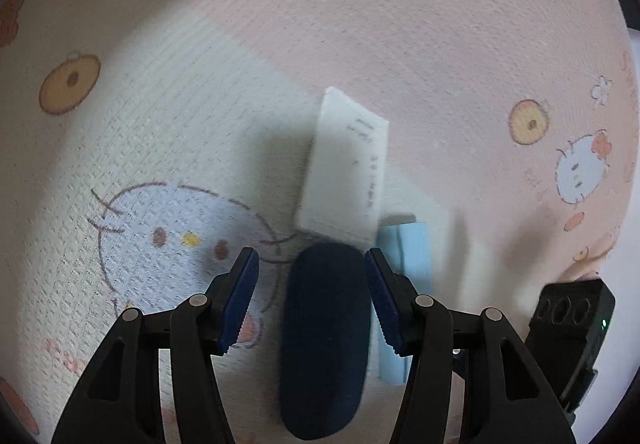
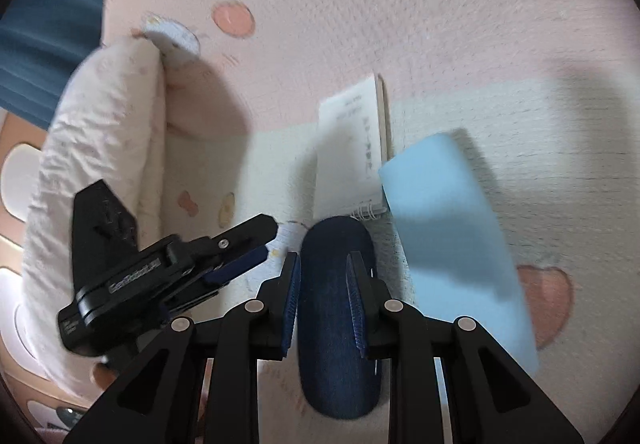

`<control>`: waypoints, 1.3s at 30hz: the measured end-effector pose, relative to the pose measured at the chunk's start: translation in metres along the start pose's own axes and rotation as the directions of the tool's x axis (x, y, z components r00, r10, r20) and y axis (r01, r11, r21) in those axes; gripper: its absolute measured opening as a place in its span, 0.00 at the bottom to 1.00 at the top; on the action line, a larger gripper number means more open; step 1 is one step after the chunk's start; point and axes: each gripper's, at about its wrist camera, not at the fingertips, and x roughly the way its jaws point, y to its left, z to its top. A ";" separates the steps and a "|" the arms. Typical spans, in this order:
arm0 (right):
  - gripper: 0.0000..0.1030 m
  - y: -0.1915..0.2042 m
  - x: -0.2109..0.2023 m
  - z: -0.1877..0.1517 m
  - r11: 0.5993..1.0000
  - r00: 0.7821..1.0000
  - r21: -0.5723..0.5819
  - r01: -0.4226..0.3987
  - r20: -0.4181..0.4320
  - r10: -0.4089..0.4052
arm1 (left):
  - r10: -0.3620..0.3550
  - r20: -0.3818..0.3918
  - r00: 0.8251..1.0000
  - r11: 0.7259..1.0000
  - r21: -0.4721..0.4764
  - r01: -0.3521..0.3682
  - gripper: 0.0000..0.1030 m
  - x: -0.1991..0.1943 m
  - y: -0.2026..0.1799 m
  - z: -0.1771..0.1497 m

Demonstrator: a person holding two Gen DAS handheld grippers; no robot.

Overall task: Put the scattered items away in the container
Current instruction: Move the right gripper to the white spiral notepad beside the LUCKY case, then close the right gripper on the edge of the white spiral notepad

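A dark blue oval case (image 1: 324,340) lies on the pink cartoon-print blanket (image 1: 280,44). My left gripper (image 1: 312,296) is open, its fingers either side of the case's far end without touching. In the right wrist view my right gripper (image 2: 322,304) is shut on the same blue case (image 2: 340,324), pads pressed against both sides. A white spiral notebook (image 1: 346,164) lies just beyond the case, also shown in the right wrist view (image 2: 352,148). A light blue pad (image 2: 452,228) lies to its right, partly seen in the left wrist view (image 1: 408,256). No container shows.
The left gripper's body (image 2: 160,272) reaches in from the left of the right wrist view. A folded white blanket roll (image 2: 100,172) lies at left, with a blue surface (image 2: 48,28) behind it. The right gripper's black body (image 1: 572,332) shows at the left view's lower right.
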 end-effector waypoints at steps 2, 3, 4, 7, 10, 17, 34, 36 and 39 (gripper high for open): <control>0.20 -0.005 0.014 0.003 0.999 0.999 0.035 0.012 -0.041 -0.011 | -0.008 -0.008 1.000 1.000 -0.017 0.007 0.57 0.004 0.005 -0.003; 0.20 -0.007 0.019 0.004 0.999 0.999 0.053 0.008 -0.042 -0.006 | -0.025 -0.014 1.000 0.999 -0.035 0.025 0.57 0.007 0.008 -0.003; 0.20 -0.010 0.021 0.005 0.998 0.999 0.067 0.007 -0.036 -0.005 | -0.042 -0.015 0.999 0.998 -0.051 0.042 0.57 0.009 0.011 -0.003; 0.24 -0.014 0.028 0.014 0.995 1.000 0.097 0.031 -0.006 -0.030 | -0.087 -0.010 0.996 0.990 -0.115 0.086 0.57 0.017 0.018 -0.003; 0.24 -0.010 0.036 0.023 0.994 0.999 0.096 0.048 0.004 -0.049 | -0.098 -0.005 0.995 0.983 -0.156 0.096 0.57 0.029 0.022 0.003; 0.24 -0.004 0.054 0.050 0.991 0.993 0.057 0.120 0.000 -0.120 | -0.108 0.024 0.994 0.977 -0.181 0.110 0.54 0.043 0.018 0.019; 0.24 -0.028 0.053 0.047 0.936 0.999 0.348 0.045 -0.040 -0.033 | -0.114 -0.022 0.993 0.991 -0.072 0.112 0.34 0.054 -0.006 0.005; 0.24 -0.019 0.054 0.054 0.946 0.992 0.298 0.127 -0.029 -0.123 | -0.117 -0.025 0.993 0.989 -0.099 0.114 0.34 0.054 -0.005 0.009; 0.24 -0.007 0.055 0.065 0.944 0.964 0.201 0.262 -0.007 -0.267 | -0.135 -0.040 0.990 0.982 -0.138 0.128 0.34 0.059 -0.008 0.016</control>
